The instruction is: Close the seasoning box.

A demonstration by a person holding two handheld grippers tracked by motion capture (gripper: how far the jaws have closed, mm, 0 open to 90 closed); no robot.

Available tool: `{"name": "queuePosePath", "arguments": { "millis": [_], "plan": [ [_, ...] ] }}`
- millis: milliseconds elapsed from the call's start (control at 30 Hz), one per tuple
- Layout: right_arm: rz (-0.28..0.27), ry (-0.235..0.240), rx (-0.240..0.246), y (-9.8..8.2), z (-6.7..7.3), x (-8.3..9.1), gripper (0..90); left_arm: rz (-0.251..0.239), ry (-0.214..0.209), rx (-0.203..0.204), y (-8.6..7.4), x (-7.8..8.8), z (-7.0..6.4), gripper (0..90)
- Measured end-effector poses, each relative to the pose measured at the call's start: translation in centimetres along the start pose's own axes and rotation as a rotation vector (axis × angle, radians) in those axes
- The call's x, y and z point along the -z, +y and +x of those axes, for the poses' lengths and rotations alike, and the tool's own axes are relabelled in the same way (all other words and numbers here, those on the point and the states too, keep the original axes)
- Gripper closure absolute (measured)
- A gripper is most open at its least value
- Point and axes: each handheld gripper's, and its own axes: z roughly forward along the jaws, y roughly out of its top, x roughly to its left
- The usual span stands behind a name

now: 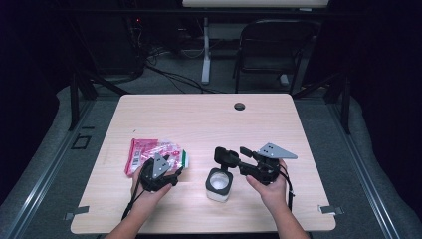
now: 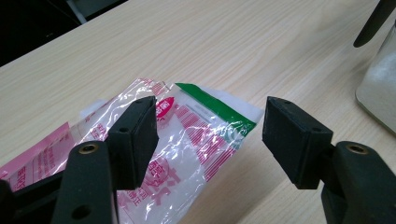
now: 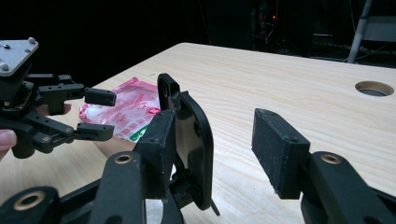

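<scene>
Pale wood table (image 1: 199, 119) beyond pink packet (image 1: 149, 152).

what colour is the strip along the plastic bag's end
Green, on the plastic bag; clearest in the left gripper view.

Looks like a lab or test room, not a home. Dark walls, light wood desk (image 1: 199, 119) with a cable grommet hole (image 1: 240, 106), grey carpet, metal rails along the floor. Behind it: folding chair (image 1: 271, 47), leg of a second desk (image 1: 205, 50), loose cables (image 1: 169, 74), equipment with red LEDs.
</scene>
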Motion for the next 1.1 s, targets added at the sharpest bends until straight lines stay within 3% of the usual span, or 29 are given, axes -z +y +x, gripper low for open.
{"name": "queuePosePath", "arguments": {
  "millis": [567,700,800,1000,1100],
  "plan": [
    [0.027,0.008,0.028,0.0,0.2,-1.2,53.6,0.002,0.009,0.005,-0.1,0.2,0.3,35.8],
    [0.038,0.017,0.051,0.0,0.3,-1.2,60.4,0.001,0.01,0.01,-0.1,0.2,0.4,35.7],
    [0.054,-0.002,0.089,0.0,0.5,-1.1,65.3,0.001,0.011,0.011,-0.2,0.2,0.4,35.8],
    [0.052,0.006,0.105,-0.1,0.7,-0.9,75.7,-0.003,0.014,0.014,-0.2,0.3,0.5,35.8],
    [0.052,-0.002,0.123,-0.1,0.9,-0.9,76.6,-0.005,0.016,0.015,-0.2,0.3,0.5,35.8]
  ]
}}
